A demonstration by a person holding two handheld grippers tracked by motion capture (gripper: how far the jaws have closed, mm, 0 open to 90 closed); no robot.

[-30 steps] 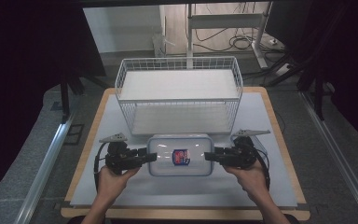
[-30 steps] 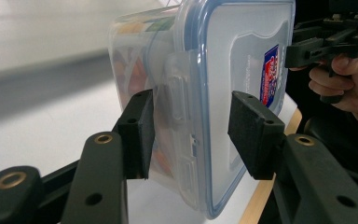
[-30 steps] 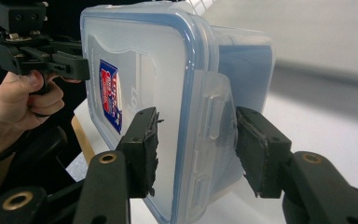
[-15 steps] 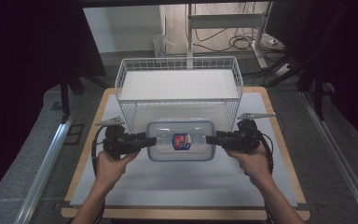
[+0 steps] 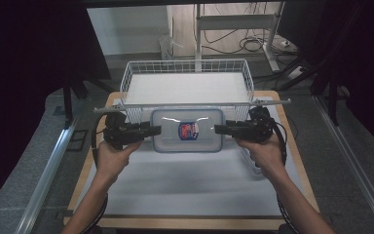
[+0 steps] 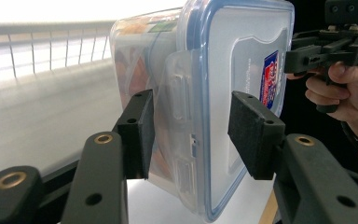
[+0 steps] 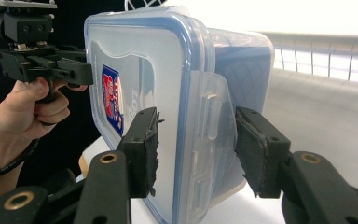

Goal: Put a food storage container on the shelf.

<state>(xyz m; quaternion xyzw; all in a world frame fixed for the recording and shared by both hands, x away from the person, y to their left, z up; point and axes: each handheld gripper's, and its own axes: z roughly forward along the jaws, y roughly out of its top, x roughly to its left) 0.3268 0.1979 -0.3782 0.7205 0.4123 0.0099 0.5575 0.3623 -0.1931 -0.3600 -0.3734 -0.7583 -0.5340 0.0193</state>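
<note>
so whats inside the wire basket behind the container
The wire basket holds nothing visible on its white floor; the lidded container covers part of its front wall.

Bright overhead light washes the table white, with dark surroundings; glare streaks the container lid between both grippers, backgrounds beyond the jaws blow out, and near jaws blur slightly

Container clear glossy plastic; basket white wire; table wood-edged.

A grey floor flanks the wooden-edged table; cables trail by a metal stand at upper centre.
</note>
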